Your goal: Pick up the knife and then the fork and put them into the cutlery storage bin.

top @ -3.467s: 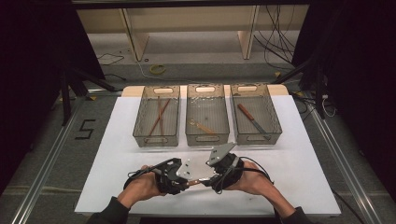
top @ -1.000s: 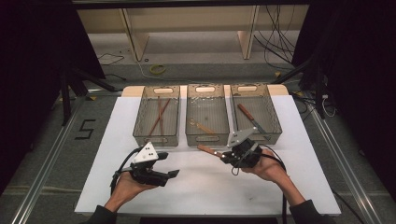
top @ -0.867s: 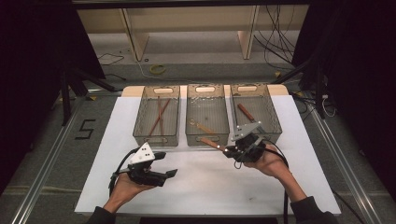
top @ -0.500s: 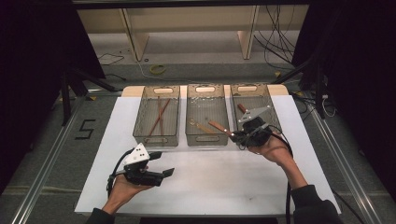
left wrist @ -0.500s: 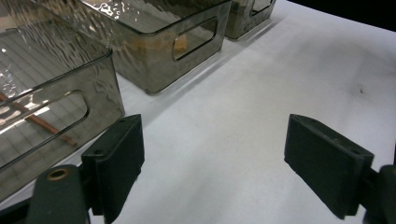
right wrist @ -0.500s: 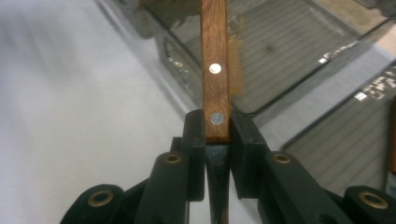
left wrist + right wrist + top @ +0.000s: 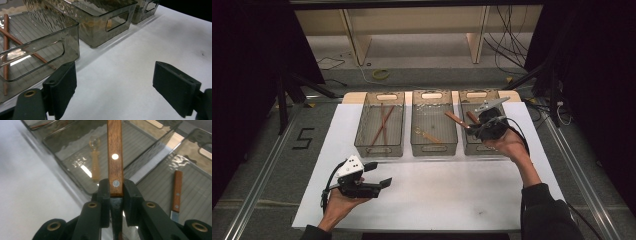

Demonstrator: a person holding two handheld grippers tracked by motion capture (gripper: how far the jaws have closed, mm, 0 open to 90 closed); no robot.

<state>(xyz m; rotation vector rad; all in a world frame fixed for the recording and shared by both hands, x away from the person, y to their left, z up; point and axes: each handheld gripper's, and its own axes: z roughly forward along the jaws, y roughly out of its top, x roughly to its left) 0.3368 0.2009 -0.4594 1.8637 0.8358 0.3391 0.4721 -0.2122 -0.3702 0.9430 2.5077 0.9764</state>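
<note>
My right gripper [image 7: 475, 129] is shut on a wooden-handled knife [image 7: 456, 119], raised over the front of the right bin [image 7: 475, 148]. In the right gripper view the jaws [image 7: 116, 188] clamp the end of the handle [image 7: 114, 150], which points away over the wall between the middle and right bins. A second wooden-handled knife [image 7: 176, 190] lies in the right bin. My left gripper [image 7: 381, 174] rests low over the white table at the near left. Its jaws have just been opening and stand wide apart [image 7: 112, 85] with nothing between them.
Three smoky clear bins stand in a row at the table's far side. The left bin [image 7: 379, 149] holds brown chopsticks [image 7: 5, 45]. The middle bin [image 7: 433, 149] holds a pale golden utensil [image 7: 95, 162]. White table surface [image 7: 452, 195] stretches in front of the bins.
My right gripper carried the knife from the table's middle up and away to the right bin. The left gripper drew back to the near left, and its jaws spread a little wider.
</note>
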